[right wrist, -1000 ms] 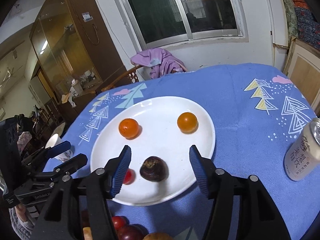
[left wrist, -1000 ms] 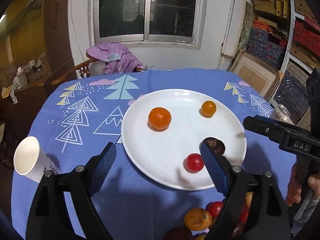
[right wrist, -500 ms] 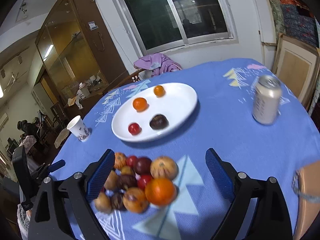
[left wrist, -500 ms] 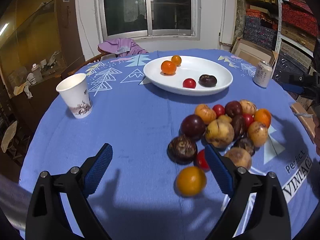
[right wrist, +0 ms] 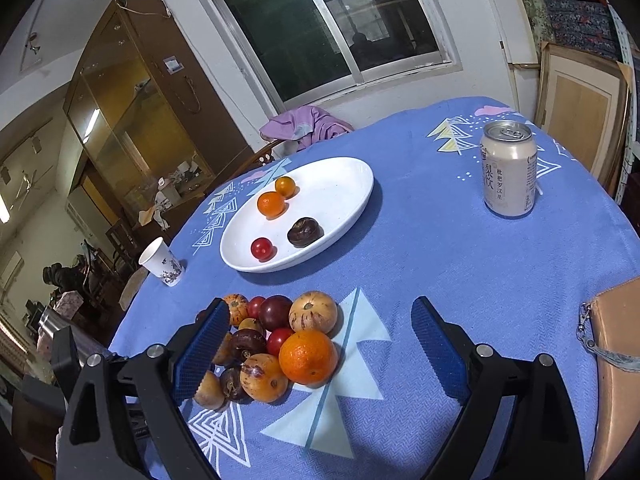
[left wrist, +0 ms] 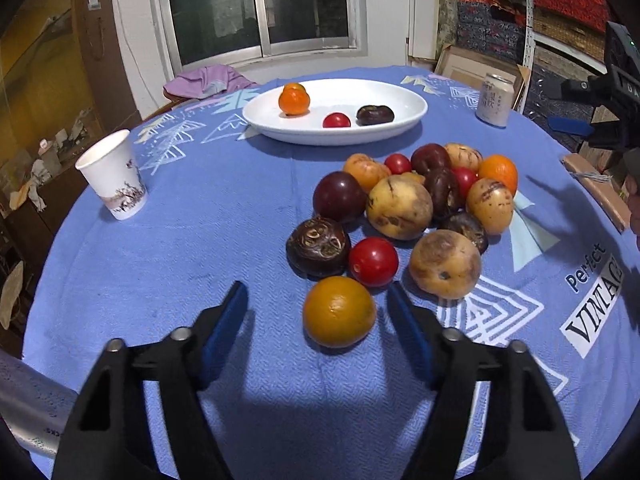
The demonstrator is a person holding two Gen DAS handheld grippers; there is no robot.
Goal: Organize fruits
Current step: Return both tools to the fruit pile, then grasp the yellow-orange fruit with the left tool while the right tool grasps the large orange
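Moved since a second ago: both grippers have pulled back from the plate to the loose fruit pile; half a second ago the left one sat farther from the orange fruit that now lies between its fingers.

Left wrist view
Left gripper [left wrist: 316, 306]: jaws apart, blue ribbed pads either side of a smooth orange fruit [left wrist: 339, 311], touching neither side as far as the fisheye shows.
Pile [left wrist: 412, 204]: about fifteen pieces, though some are hidden behind others; three small glossy red ones, several mottled yellow-brown rounds, dark purple ones, and a wrinkled brown one [left wrist: 318, 246] just behind the orange fruit.
Plate [left wrist: 404, 98]: one, white, glazed, oval in this view, beyond the pile; it holds four fruits, two orange, one red, one dark.
Cup [left wrist: 114, 174]: one, white paper, printed, well left of the pile.
Can [left wrist: 494, 99]: one, pale metal, right of the plate.
Cloth [left wrist: 192, 240]: blue, woven, with triangle-tree prints.

Right wrist view
Right gripper [right wrist: 320, 346]: jaws wide apart, holding nothing; its left pad overlaps the pile's edge.
Bright orange [right wrist: 308, 356]: dimpled skin, at the near right of the pile, between the fingers.
Plate contents: the same four fruits, counted again.
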